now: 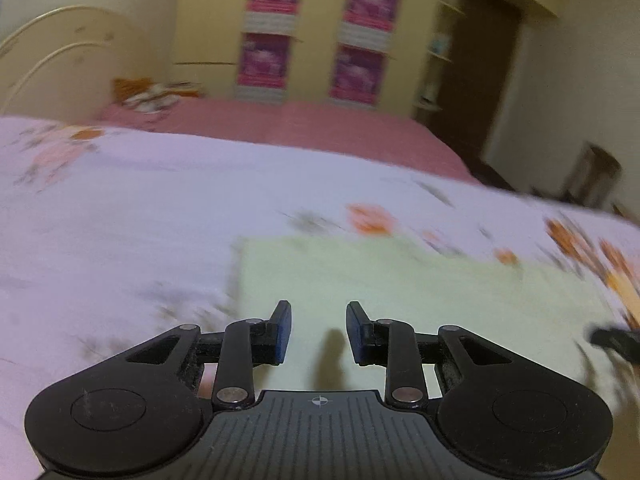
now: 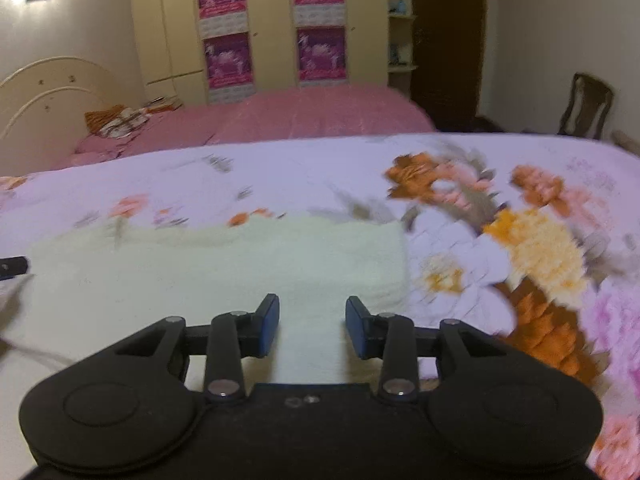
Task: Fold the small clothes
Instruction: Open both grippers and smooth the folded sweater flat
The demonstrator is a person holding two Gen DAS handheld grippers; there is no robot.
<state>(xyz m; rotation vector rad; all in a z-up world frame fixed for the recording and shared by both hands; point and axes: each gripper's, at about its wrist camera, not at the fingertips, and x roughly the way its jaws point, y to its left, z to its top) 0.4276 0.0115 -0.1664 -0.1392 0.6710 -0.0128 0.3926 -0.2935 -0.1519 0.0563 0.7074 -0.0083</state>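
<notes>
Pale green terry, a small towel (image 1: 400, 292) lies flat on the floral bedspread (image 1: 120, 208) of the bed, its far edge straight and its corners squared. The left gripper (image 1: 319, 332) hangs over the towel's near left part, jaws partly apart with bare cloth showing in the gap, nothing pinched between the blue pads (image 1: 283, 336). The right gripper (image 2: 312, 330) hangs over the towel's near right part, close to its right edge, jaws likewise partly apart and holding nothing. Each gripper's tip shows at the edge of the other's view. Beyond lies a pink bed (image 2: 320, 112) and a cupboard (image 2: 272, 20) with purple posters.
</notes>
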